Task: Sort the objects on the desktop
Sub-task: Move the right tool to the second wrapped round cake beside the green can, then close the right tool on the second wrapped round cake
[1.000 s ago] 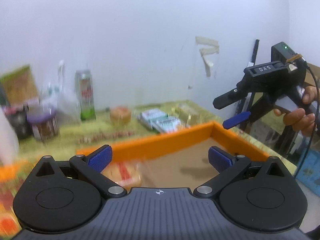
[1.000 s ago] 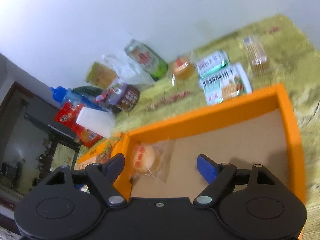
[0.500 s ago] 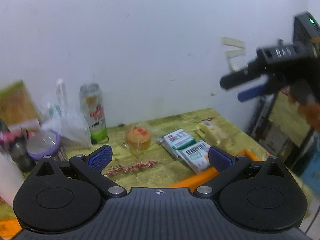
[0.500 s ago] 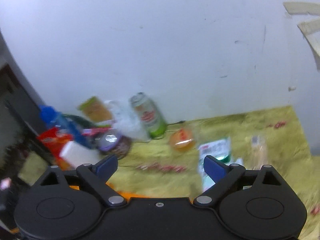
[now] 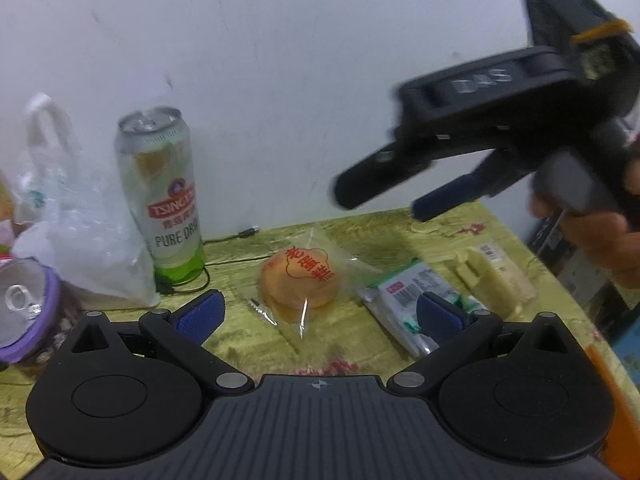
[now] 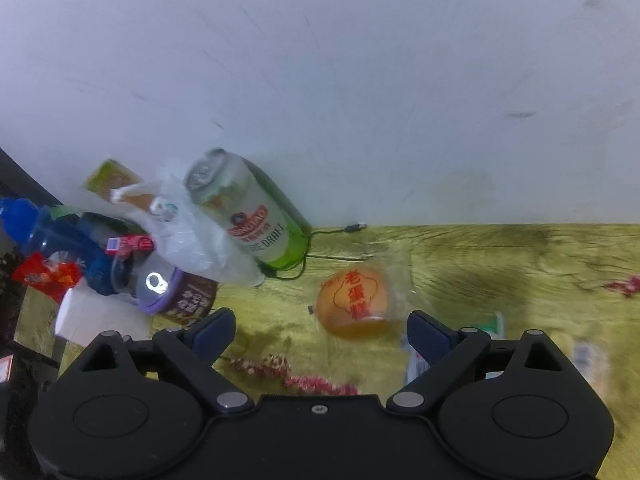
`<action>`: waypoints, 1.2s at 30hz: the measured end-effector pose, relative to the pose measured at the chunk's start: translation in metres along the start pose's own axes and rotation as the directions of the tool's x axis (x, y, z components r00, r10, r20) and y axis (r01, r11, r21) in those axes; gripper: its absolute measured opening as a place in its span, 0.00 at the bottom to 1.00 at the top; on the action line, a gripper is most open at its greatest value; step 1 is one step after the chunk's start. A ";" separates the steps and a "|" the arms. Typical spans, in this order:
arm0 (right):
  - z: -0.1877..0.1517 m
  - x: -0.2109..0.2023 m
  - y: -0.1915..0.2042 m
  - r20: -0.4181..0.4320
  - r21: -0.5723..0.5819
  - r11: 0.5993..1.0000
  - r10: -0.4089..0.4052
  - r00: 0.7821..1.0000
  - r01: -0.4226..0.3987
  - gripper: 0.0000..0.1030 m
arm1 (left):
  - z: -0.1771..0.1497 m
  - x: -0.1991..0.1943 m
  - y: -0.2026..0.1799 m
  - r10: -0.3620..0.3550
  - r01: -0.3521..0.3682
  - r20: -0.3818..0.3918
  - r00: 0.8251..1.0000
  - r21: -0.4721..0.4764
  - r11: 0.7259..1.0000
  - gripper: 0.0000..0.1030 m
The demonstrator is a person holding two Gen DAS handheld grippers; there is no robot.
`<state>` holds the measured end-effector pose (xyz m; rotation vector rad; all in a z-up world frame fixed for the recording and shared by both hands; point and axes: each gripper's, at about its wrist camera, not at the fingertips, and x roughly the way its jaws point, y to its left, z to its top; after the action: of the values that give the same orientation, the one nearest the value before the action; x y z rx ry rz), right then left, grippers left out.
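While both tools hang over the yellow-green patterned surface [image 5: 400, 236], neither grips anything. Left tool [image 5: 318, 314] has its blue pads spread wide w/ only air between them; the wrapped round cake [image 5: 299, 280] w/ red print lies on the surface just beyond the gap, approx. centred. Right tool [image 6: 320, 332] also stands wide, jaws having just opened further, nothing between them; the same cake [image 6: 353, 300] sits just past its tips, slightly right of centre. In the left wrist view the right tool [image 5: 404, 196] comes in from the right, above the surface, held by a hand [image 5: 600, 236]; it's motion-blurred.

Other items: tall green-and-white beer can [image 5: 162, 196] upright near the far wall, left of the cake, w/ a thin black cable [image 5: 224, 240] trailing past its base. Clear plastic bag [image 5: 72, 232] touching the can's left side. Purple-rimmed tub [image 5: 24, 312] w/ pull-tab lid at near left. Right of the cake: green-and-white packet [image 5: 404, 300], then a pale yellow wrapped snack [image 5: 496, 276] farther right. Red dried bits [image 6: 296, 372] lie on the surface close to the right tool's body. At far left, right wrist view: blue bottle [image 6: 36, 232], red packet [image 6: 44, 276], white box [image 6: 92, 316], all bunched together.
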<state>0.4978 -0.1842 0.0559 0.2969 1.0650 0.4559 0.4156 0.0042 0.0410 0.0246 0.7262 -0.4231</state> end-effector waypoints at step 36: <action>0.010 0.079 -0.011 -0.074 -0.017 1.000 -0.014 0.997 0.013 0.63 | -0.021 0.063 0.030 0.026 -0.029 -0.109 0.994 -0.023 0.999 0.87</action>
<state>0.5407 -0.1547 -0.0052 0.2594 1.1342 0.4666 0.4551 0.0118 -0.0192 0.0348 0.8376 -0.3882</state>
